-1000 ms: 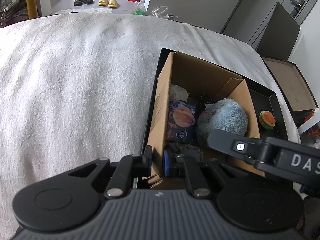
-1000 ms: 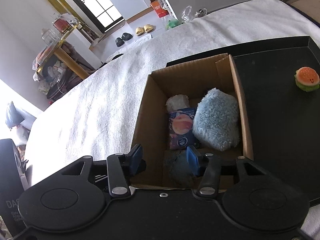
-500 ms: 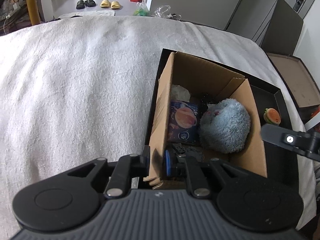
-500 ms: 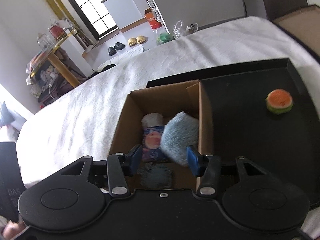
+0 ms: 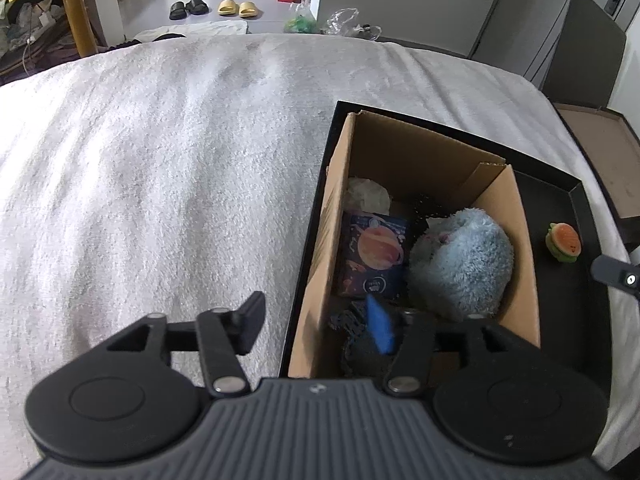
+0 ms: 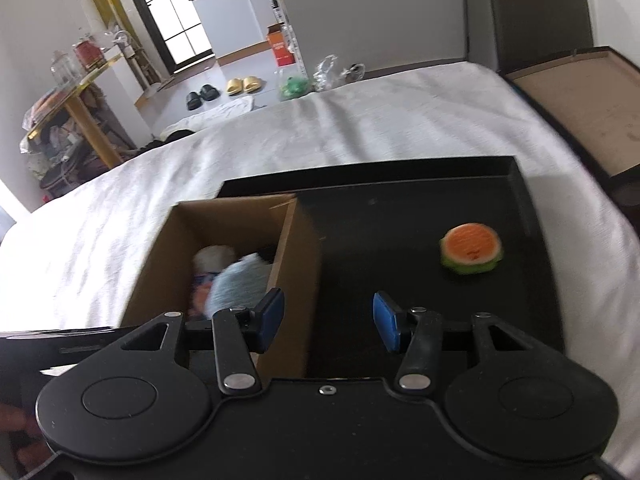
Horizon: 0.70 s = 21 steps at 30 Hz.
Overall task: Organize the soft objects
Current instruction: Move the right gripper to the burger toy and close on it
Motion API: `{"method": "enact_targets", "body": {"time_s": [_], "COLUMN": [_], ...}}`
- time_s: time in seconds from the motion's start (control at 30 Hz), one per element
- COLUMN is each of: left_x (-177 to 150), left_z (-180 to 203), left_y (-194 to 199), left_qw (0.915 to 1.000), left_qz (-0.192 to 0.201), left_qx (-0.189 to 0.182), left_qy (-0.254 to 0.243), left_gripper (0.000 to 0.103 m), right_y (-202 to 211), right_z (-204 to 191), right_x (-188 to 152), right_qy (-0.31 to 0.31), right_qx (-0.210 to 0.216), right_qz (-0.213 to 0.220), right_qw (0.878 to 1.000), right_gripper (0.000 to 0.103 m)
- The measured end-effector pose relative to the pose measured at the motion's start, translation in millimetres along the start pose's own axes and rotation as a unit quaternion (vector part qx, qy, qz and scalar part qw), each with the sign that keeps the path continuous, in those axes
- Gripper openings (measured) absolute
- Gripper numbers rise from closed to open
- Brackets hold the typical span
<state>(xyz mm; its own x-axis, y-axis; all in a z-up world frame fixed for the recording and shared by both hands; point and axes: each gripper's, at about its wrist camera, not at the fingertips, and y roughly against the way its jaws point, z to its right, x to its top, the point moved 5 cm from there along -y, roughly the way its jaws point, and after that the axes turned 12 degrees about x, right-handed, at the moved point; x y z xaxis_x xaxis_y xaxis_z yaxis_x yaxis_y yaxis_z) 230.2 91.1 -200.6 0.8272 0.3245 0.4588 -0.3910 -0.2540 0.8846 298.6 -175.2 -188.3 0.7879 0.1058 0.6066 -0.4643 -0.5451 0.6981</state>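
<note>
A cardboard box (image 5: 516, 256) stands in the left part of a black tray (image 5: 580, 320) on a white-covered bed. In it lie a fluffy blue plush (image 5: 464, 264), a planet-print packet (image 5: 374, 256), a white wad (image 5: 366, 194) and a dark knit item (image 5: 360, 344). A small burger-shaped soft toy (image 5: 563, 241) sits on the tray floor to the right of the box, also in the right wrist view (image 6: 471, 248). My left gripper (image 5: 316, 326) is open, straddling the box's left wall. My right gripper (image 6: 328, 322) is open and empty, over the tray beside the box (image 6: 296, 264).
The white bed cover (image 5: 160, 184) stretches left and ahead. An open brown case (image 6: 580, 104) lies off the bed's right side. Slippers (image 5: 236, 7) and bags lie on the floor beyond, and a cluttered wooden table (image 6: 80, 96) stands at the far left.
My left gripper has opened from nearly shut on the box's left wall. My right gripper has opened wider and swung right, from over the box toward the tray and burger toy.
</note>
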Motion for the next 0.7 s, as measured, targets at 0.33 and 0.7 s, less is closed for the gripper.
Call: {"method": "enact_targets", "body": {"time_s": [0.33,0.7], "left_x": [11.8,25.4], "left_z": [18.3,44.4], "left_y": [0.6,-2.4], "left_qw": [0.9991,0.9957], "left_qz": [0.007,0.022], "left_qx": [0.038,0.074], "left_qy": [-0.018,-0.051], "left_gripper": [0.079,0.083], "right_y": [-3.9,-25.8], "right_z": [44.8,93.9], "right_x": [14.2,17.7], "right_qy": [-0.014,-0.046], "right_qx": [-0.015,-0.013], "right_qz": [0.006,0.026], "right_qw": [1.0,0.999], "right_gripper": [0.066,0.099]}}
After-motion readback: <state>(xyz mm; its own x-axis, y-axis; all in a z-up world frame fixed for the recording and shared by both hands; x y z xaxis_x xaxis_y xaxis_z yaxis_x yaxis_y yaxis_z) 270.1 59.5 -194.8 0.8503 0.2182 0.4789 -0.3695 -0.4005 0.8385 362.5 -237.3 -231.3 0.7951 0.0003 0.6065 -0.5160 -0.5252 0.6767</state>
